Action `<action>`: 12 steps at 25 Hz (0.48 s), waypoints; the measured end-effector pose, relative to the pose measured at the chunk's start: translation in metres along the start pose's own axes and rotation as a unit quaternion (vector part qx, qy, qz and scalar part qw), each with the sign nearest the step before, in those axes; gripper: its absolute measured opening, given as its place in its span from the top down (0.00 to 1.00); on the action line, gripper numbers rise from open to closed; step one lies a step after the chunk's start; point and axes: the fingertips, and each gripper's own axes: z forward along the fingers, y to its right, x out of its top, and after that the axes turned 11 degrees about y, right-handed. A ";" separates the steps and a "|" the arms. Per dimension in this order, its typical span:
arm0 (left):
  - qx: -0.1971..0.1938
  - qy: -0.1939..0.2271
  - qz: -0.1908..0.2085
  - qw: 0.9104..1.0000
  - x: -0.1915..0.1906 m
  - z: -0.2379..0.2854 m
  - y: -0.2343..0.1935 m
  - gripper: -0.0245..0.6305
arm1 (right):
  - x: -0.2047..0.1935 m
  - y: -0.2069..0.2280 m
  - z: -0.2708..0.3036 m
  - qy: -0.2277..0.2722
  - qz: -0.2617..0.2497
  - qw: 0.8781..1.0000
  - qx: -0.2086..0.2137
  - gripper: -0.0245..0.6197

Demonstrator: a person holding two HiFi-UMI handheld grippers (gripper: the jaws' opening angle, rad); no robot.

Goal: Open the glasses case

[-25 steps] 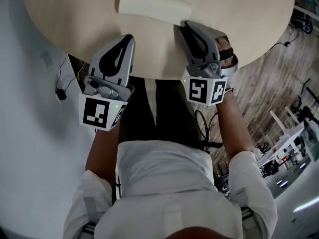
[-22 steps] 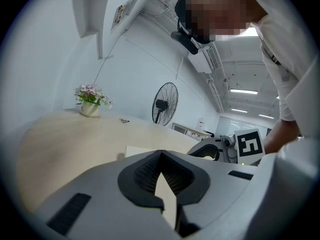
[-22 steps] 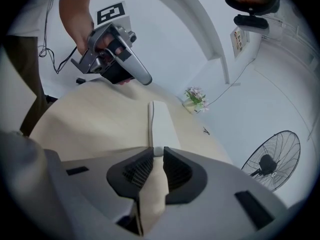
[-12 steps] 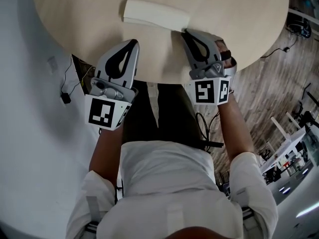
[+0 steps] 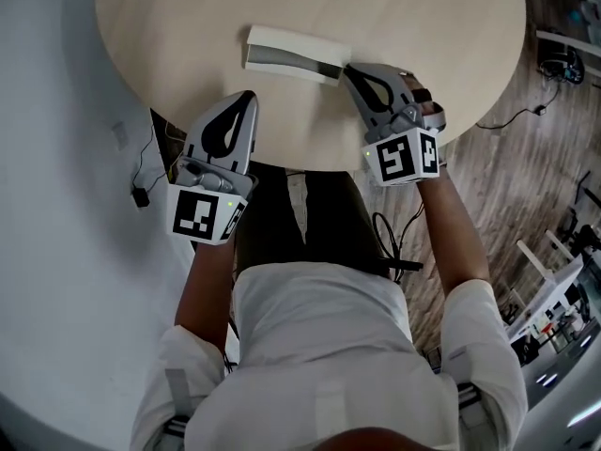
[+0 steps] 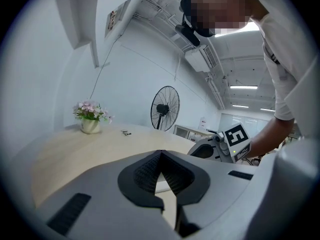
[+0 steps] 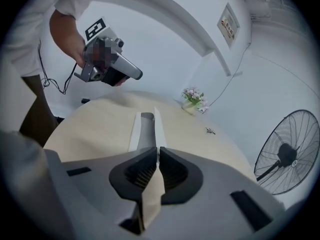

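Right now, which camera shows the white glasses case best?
The head view: nearly the whole glasses case lies on the table, seen from above. The right gripper view shows it end-on and foreshortened; the left gripper view shows just a white sliver.

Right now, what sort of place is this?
Probably an office or lab workroom: a round wooden table with a small flower pot on it, a standing fan behind it, and ceiling strip lights.

Rnd wood table [image 5: 169,36] w/ flower pot [image 6: 90,120] near its edge; fan [image 6: 165,108] beyond it.
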 end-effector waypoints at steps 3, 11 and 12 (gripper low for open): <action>0.007 0.002 0.008 1.000 0.018 0.005 0.000 0.94 | -0.002 0.019 -0.002 0.011 0.030 0.999 0.009 0.91; 0.029 -0.001 0.017 0.999 0.028 -0.002 -0.002 0.94 | -0.011 0.045 0.014 0.024 0.087 0.995 0.030 0.92; 0.032 0.000 0.016 0.999 0.028 -0.004 -0.001 0.94 | -0.013 0.045 0.016 0.027 0.097 0.994 0.033 0.92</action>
